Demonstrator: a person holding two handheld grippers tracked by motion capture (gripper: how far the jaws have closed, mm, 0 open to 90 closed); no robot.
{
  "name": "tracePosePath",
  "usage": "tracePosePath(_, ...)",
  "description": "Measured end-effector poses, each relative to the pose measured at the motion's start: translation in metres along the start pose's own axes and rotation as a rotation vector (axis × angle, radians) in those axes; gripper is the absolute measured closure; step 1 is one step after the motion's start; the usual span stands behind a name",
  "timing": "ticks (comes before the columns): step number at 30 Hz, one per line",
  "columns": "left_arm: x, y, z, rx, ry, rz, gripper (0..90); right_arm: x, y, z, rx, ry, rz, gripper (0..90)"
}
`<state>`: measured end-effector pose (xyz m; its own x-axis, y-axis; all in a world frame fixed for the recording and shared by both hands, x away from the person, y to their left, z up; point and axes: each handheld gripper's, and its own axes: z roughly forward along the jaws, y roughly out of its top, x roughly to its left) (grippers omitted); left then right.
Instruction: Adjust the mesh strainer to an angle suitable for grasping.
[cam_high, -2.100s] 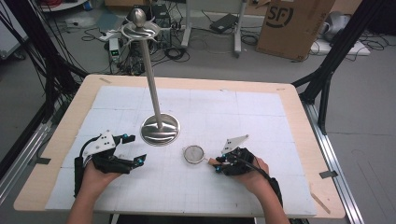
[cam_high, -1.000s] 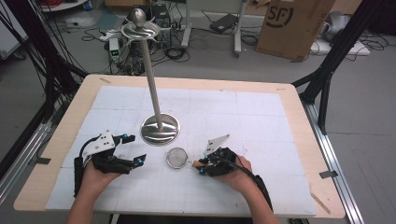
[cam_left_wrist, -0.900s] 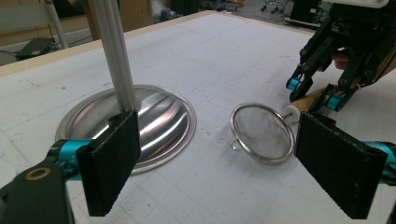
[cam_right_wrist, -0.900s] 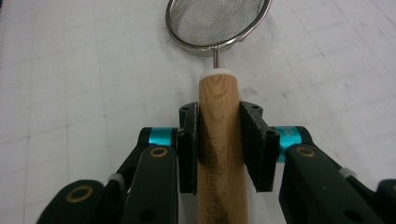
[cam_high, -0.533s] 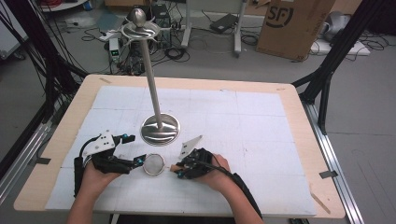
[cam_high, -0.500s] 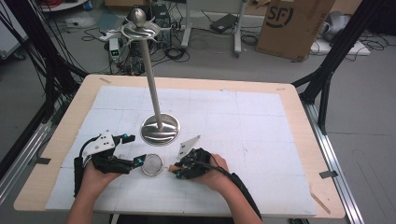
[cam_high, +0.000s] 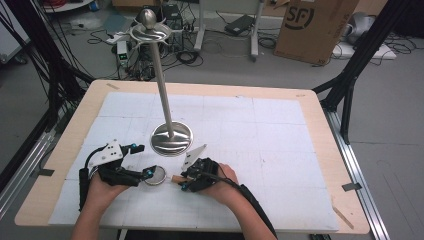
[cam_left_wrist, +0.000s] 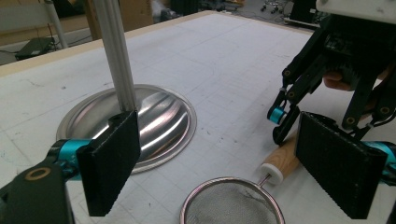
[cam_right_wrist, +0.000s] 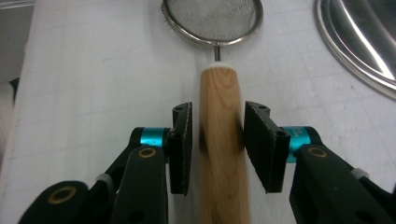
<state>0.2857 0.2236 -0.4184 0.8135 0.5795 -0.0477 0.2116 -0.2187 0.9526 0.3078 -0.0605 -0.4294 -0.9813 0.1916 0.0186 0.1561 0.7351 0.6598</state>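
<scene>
A small mesh strainer (cam_high: 158, 175) with a wooden handle (cam_high: 176, 178) lies on the white mat. Its bowl (cam_left_wrist: 232, 205) rests low between the wide-apart pads (cam_left_wrist: 112, 163) of my open left gripper (cam_high: 141, 160). My right gripper (cam_high: 184, 181) straddles the handle (cam_right_wrist: 223, 140). Its jaws have just been opening, and a thin gap shows on each side between the pads (cam_right_wrist: 182, 140) and the wood. The handle looks blurred in the right gripper view. The mesh bowl (cam_right_wrist: 212, 16) lies straight ahead of the right jaws.
A metal stand with a round domed base (cam_high: 171, 138) and a tall pole (cam_high: 161, 75) rises just beyond both grippers; the base (cam_left_wrist: 154, 121) is close to the left jaw. The table's front edge (cam_high: 200, 231) is near the person's forearms. A cardboard box (cam_high: 315, 27) and cables lie on the floor beyond.
The right gripper carried the strainer leftward across the mat until its bowl reached the left gripper's jaws. Its pads have since parted slightly from the handle. The left hand stayed put.
</scene>
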Motion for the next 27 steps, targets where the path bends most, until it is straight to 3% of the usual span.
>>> tracePosePath(7,0.0,0.0,0.001,0.005,-0.001,-0.001,15.4,0.005,-0.027,-0.023,0.018,-0.03,0.04,62.1)
tracePosePath(11,0.0,-0.001,0.002,0.008,-0.001,0.002,15.4,0.004,-0.034,-0.024,0.027,-0.031,0.043,66.2)
tracePosePath(27,0.0,0.0,0.0,0.004,0.002,0.002,15.4,0.006,-0.016,-0.006,0.011,-0.002,-0.026,68.9)
